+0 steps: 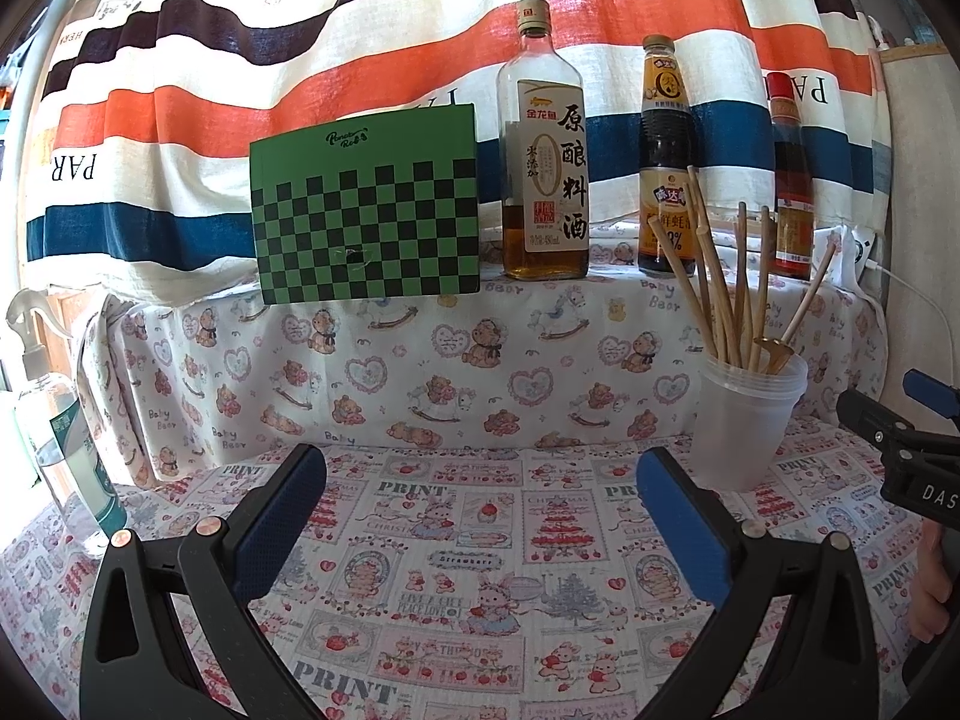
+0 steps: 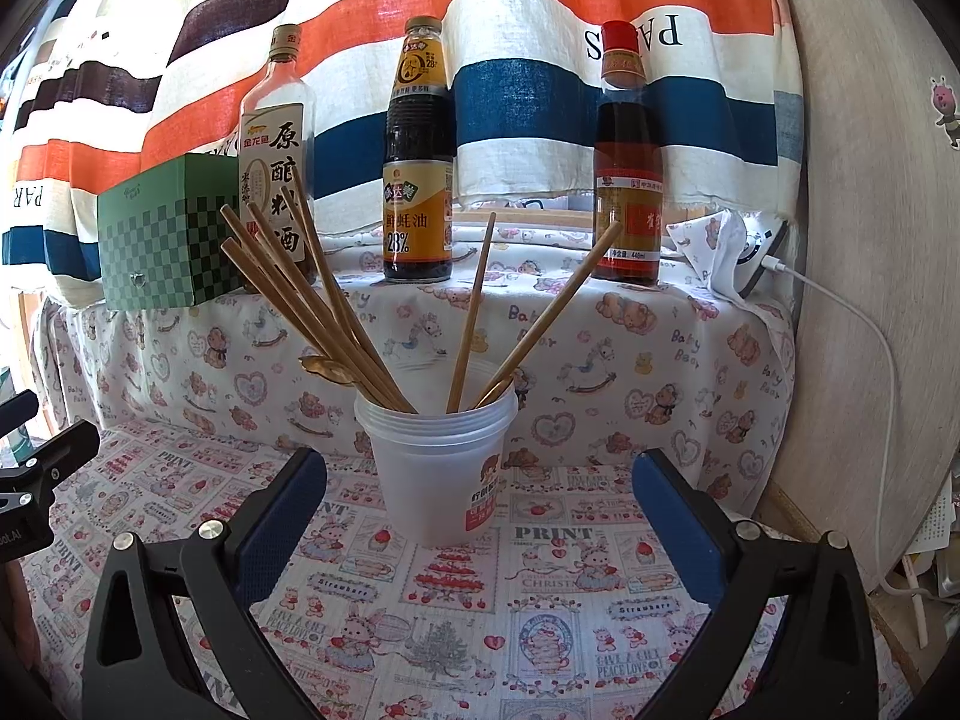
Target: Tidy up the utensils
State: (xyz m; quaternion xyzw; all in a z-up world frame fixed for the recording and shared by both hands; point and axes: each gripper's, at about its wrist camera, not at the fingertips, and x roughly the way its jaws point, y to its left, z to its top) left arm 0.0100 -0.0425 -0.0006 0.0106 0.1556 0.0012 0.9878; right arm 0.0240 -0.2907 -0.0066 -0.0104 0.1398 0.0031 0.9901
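Observation:
A translucent plastic cup [image 2: 441, 468] stands on the printed tablecloth, holding several wooden chopsticks [image 2: 312, 300] and a gold spoon [image 2: 321, 367]. In the left wrist view the cup [image 1: 744, 426] stands at the right with the chopsticks [image 1: 714, 282] fanned out of it. My right gripper [image 2: 479, 492] is open and empty, its jaws either side of the cup and just in front of it. My left gripper [image 1: 480, 492] is open and empty over the cloth, left of the cup. The right gripper's tip [image 1: 900, 426] shows at the right edge of the left wrist view.
On the raised ledge behind stand a green checkered box [image 1: 366, 204], a cooking wine bottle [image 1: 543, 162], an oyster sauce bottle [image 1: 669, 162] and a red-capped bottle [image 1: 792, 180]. A spray bottle [image 1: 54, 420] stands at the far left. A white cable [image 2: 864, 330] runs along the right wall.

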